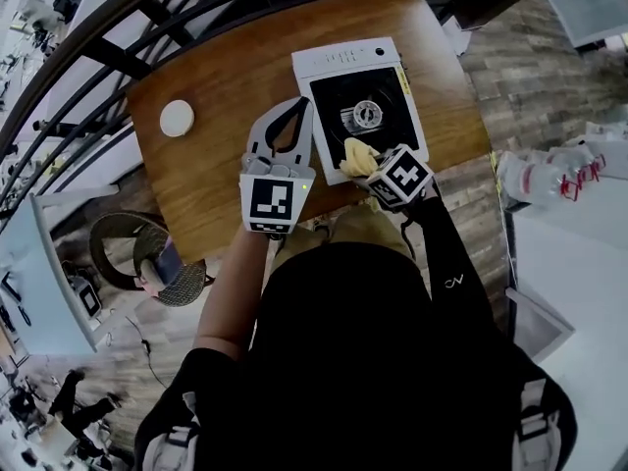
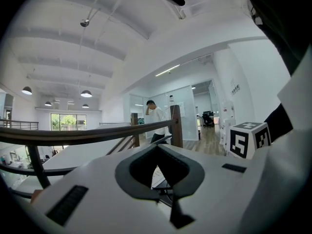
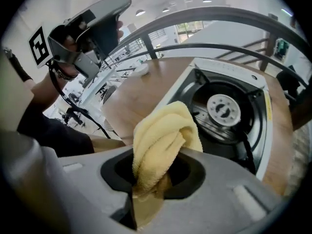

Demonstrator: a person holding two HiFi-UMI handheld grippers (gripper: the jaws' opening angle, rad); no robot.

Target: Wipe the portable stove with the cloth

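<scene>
Both grippers: light grey shells, dark grey lining round the jaw opening. Left gripper [image 1: 299, 108] and right gripper [image 1: 365, 165] each carry a white cube [image 1: 270, 201] with black square markers. Thin black cable [image 3: 87, 123] off the left one. Wearer: black top [image 1: 363, 341], long black right sleeve [image 1: 446, 258], small white logo [image 1: 452, 283].

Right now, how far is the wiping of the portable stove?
Done: the cloth is picked up, clamped in the right gripper. In hand: it is held at the near edge of the portable stove; I cannot tell if it touches. Left: apparently the whole wipe around the burner. The left gripper is shut, empty, beside the stove.
</scene>
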